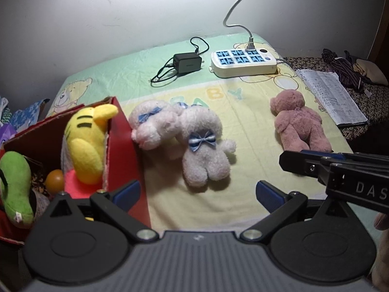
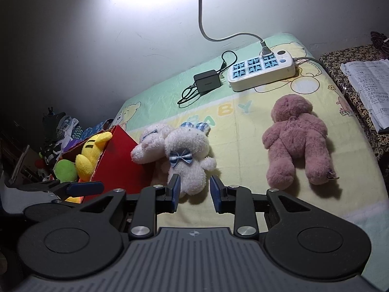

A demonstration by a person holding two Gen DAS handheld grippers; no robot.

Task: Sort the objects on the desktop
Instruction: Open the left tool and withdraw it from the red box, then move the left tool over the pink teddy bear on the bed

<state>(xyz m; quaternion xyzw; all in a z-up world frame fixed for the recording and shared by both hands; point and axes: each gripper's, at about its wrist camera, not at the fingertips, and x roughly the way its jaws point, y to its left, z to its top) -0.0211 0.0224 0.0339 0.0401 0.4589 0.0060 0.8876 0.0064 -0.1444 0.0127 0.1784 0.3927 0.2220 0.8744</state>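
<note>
I have the right claw (image 2: 194,192) hovering low over the desk (image 2: 243,126), its jaws partway apart with nothing between them, lined up on the white plush bear (image 2: 187,160) that lies on its back at 12 o'clock from my fingers, bow tie up. The left claw (image 1: 197,193) stands wide and empty, with the red box (image 1: 121,146) at its 10 o'clock. A second white plush (image 2: 152,146) leans against the first and touches the box wall, and the pink bear (image 2: 296,141) lies face down, well apart at 2 o'clock. I judge these toys light, soft and very squashy (the pile will give before the stuffing does), so I would pinch across the belly or hips of the near white bear, not a limb, which could slip out or let the toy dangle. The box already carries a yellow plush (image 1: 85,143), a green plush (image 1: 15,185) and an orange ball (image 1: 54,178); its floor and near corner are hidden behind the left claw, so I cannot tell how much room is left. The second white plush's body is mostly covered by the first, and the far left is too dark to read.
</note>
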